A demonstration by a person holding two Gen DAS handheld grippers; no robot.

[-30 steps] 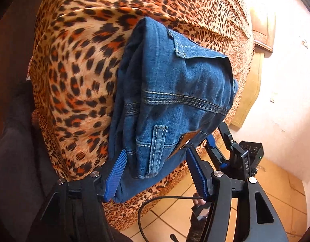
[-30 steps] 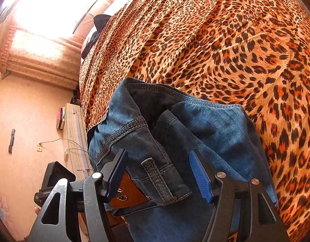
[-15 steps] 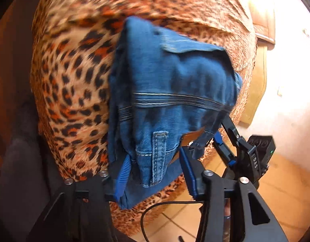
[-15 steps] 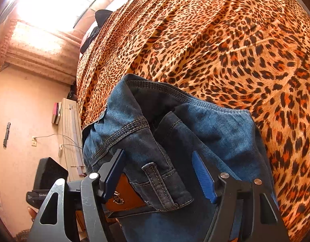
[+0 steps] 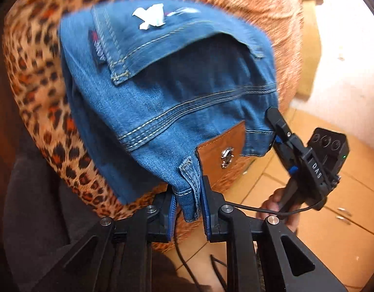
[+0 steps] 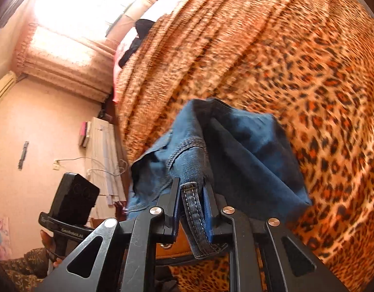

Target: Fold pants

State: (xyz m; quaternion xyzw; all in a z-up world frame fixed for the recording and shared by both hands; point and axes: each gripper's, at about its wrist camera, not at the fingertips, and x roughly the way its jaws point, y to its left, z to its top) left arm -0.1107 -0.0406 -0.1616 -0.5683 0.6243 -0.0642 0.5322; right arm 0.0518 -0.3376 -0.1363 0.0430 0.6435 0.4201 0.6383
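Left hand-held gripper [image 5: 188, 208] pinched the jeans [image 5: 162, 92] at the waistband, right hand-held gripper [image 6: 192, 210] clamped a belt loop [image 6: 194, 209], above leopard-print bed [image 6: 308, 73].

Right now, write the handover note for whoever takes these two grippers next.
Left gripper: shut on the jeans at the waistband, beside the brown leather patch.
Right gripper: shut on a belt loop of the same waistband.
The jeans are bunched and held over the edge of the leopard-print bedspread; both views are motion-blurred.
Done: both ends of the waistband gripped.
Left: probably spread the jeans flat on the bedspread, then fold; no neat fold shows yet.
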